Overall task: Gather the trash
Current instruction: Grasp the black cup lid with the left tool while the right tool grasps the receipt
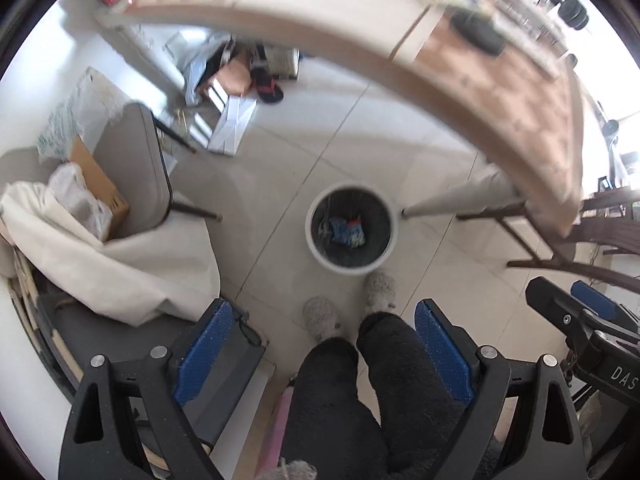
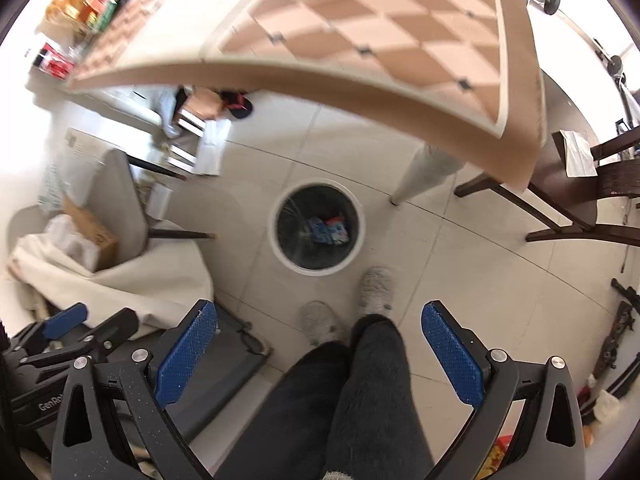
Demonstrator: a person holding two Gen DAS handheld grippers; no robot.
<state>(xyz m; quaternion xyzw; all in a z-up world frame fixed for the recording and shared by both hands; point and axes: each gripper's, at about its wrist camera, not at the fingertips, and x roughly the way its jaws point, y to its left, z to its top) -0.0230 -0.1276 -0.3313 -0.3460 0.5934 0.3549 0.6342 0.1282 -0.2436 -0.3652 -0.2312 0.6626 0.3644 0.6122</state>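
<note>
Both grippers hang wide apart and empty over the person's dark-trousered legs [image 2: 352,392] — aimed down at the floor.

Left gripper [image 1: 324,344] and right gripper [image 2: 320,340] point at a round white trash bin [image 2: 317,227] standing upright on the tiles, mouth up, just ahead of two grey slippers [image 1: 352,308]; a blue-and-red wrapper [image 1: 346,232] lies inside. Writing on the tool bodies reads "DAS" and "GenRo" — both cut off. A checkered table [image 2: 380,36] overhangs beyond the bin.

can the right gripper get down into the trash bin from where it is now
Probably yes. The right gripper is open and empty, and the trash bin stands uncovered on the floor ahead, beside the table leg. Only the person's slippers sit near its rim.
</note>
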